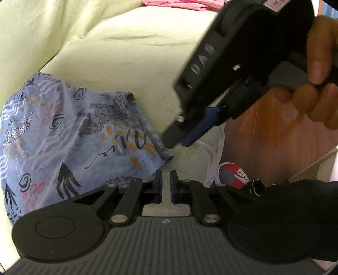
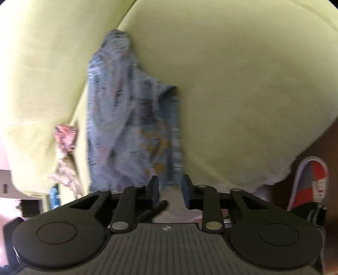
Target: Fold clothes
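Observation:
A blue patterned garment lies bunched on the pale green cushion, left of centre in the left wrist view. It also shows in the right wrist view, blurred, running away from the camera. My left gripper sits just right of the garment's near corner, jaws a narrow gap apart with nothing between them. My right gripper has its jaws apart and empty at the garment's near edge; it also shows from outside in the left wrist view, pointing down at the garment's corner.
A pink garment lies at the back of the cushion. A pink and beige bundle hangs at the cushion's left side. A red and grey shoe stands on the wooden floor to the right.

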`<action>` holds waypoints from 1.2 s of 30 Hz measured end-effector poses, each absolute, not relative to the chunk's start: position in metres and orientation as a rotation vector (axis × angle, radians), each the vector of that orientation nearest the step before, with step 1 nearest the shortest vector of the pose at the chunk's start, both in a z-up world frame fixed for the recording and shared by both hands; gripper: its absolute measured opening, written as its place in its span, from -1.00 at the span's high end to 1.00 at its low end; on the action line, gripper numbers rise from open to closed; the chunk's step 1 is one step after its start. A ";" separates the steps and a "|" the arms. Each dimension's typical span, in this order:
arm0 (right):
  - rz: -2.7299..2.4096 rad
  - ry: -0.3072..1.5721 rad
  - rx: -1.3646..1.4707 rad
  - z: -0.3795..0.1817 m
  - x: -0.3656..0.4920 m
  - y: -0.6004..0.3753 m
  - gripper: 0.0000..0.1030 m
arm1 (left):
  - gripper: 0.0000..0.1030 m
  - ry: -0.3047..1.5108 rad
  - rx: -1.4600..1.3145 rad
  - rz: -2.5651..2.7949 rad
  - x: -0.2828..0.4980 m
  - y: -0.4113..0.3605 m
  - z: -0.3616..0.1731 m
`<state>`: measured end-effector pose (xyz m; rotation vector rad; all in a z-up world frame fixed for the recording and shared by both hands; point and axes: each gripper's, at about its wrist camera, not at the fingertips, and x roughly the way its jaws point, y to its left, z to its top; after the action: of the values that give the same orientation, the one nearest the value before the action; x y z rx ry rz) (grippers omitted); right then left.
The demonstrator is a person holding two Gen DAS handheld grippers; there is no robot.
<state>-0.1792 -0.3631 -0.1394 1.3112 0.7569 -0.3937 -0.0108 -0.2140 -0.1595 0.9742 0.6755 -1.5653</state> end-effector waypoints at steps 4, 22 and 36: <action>-0.376 0.758 1.339 -0.156 -0.155 -0.367 0.28 | 0.87 0.655 0.968 -1.549 -0.003 -0.209 -0.152; -0.442 0.799 0.999 -0.139 -0.139 -0.344 0.62 | 0.86 0.623 0.972 -1.184 0.114 -0.173 -0.140; -0.562 0.935 0.712 -0.111 -0.136 -0.324 0.29 | 0.65 0.642 1.086 -1.110 0.161 -0.120 -0.148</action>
<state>-0.1361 -0.3239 -0.1113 0.7124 0.9352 -0.5616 0.1605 -0.1196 -0.1477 1.0859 0.6424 -1.1104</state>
